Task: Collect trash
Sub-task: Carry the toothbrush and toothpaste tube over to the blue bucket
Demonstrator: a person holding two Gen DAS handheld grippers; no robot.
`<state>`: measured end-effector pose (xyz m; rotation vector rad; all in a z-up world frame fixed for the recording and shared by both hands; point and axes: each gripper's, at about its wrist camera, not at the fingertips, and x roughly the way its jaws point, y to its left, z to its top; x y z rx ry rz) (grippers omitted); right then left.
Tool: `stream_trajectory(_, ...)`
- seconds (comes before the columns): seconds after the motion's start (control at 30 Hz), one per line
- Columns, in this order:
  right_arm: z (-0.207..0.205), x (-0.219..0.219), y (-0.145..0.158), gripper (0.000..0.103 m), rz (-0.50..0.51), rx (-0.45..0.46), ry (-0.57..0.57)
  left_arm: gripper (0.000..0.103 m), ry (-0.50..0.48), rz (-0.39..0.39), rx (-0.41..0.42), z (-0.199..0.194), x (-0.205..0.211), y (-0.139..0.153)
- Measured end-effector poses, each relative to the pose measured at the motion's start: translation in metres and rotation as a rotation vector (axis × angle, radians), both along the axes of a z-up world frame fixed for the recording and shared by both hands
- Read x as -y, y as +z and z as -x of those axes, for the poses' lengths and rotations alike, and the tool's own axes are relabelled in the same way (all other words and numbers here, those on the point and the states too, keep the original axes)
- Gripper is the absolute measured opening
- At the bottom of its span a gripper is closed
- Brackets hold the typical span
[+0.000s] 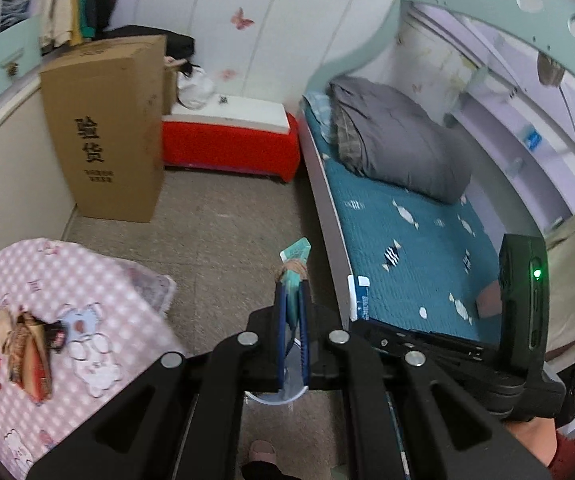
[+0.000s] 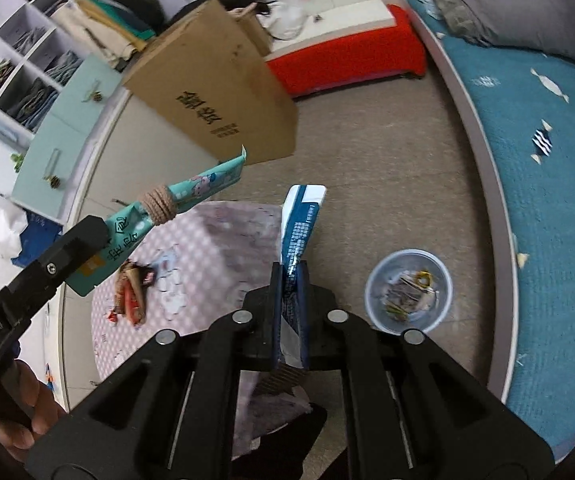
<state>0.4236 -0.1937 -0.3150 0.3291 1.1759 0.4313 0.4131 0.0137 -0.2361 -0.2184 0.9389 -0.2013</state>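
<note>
2 hand-held grippers clamp wrappers: left teal, right blue, above speckled floor.

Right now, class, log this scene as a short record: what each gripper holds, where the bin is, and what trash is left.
left gripper: shut on teal wrapper bound with twine
right gripper: shut on blue-and-white wrapper
bin: clear tub on the floor beside the bed, scraps already inside
trash left: snack wrappers on the pink checked cloth
nearby: cardboard box standing by the cabinet
</note>
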Motion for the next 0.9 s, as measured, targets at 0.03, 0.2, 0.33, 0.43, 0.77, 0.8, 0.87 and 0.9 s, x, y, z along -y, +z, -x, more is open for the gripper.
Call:
stream_trajectory(0.03, -0.003, 0.008, -0.004, 0.01, 0.001, -0.014, -0.005, 0.005, -0.009, -0.005, -0.01, -0.004, 0.01, -0.004)
stream_trajectory(0.2, -0.008, 0.032, -0.017, 0.017, 0.009, -0.053, -0.025, 0.005, -0.028, -0.026, -0.059, -0.012, 0.032, -0.02)
stream_trajectory(0.33, -0.007, 0.044, -0.018, 0.044, 0.015, -0.051, -0.044, 0.005, -0.037, -0.044, -0.091, -0.016, 0.044, -0.03)
stream_trajectory(0.43, -0.007, 0.051, -0.016, 0.044, 0.008, -0.046, -0.052, 0.005, -0.05, -0.061, -0.104, -0.018, 0.055, -0.034)
stream_trajectory(0.77, -0.008, 0.075, -0.013, 0.047, -0.013, -0.038, -0.094, 0.006, -0.091, -0.084, -0.129, -0.025, 0.077, -0.039)
stream_trajectory(0.8, -0.007, 0.078, -0.012, 0.048, -0.016, -0.036, -0.1, 0.006, -0.096, -0.086, -0.133, -0.026, 0.079, -0.039)
stream_trajectory(0.87, -0.007, 0.082, -0.01, 0.05, -0.019, -0.032, -0.111, 0.006, -0.106, -0.09, -0.138, -0.027, 0.083, -0.041)
stream_trajectory(0.9, -0.006, 0.084, -0.01, 0.05, -0.023, -0.03, -0.115, 0.006, -0.112, -0.094, -0.141, -0.027, 0.085, -0.042)
